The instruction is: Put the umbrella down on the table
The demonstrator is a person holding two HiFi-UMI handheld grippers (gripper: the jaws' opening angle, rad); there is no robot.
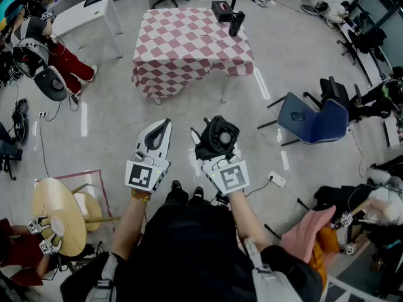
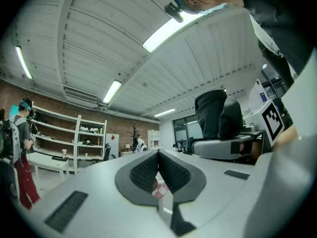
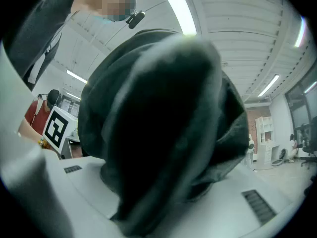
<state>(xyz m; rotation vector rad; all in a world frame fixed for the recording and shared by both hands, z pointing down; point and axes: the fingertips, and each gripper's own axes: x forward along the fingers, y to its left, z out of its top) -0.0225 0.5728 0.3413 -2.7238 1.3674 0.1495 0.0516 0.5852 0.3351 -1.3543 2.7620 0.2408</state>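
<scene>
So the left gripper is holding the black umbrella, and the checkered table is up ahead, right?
Not quite. The black umbrella is in the right gripper, not the left. The head view shows this, and the umbrella fills the right gripper view. The left gripper has its jaws together on nothing. The checkered table is up ahead, as you said.

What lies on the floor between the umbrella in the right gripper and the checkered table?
In the head view, only bare floor separates umbrella and table.

Lab workspace: office chairs [image 1: 315, 121], shelves [image 2: 91, 138]
</scene>
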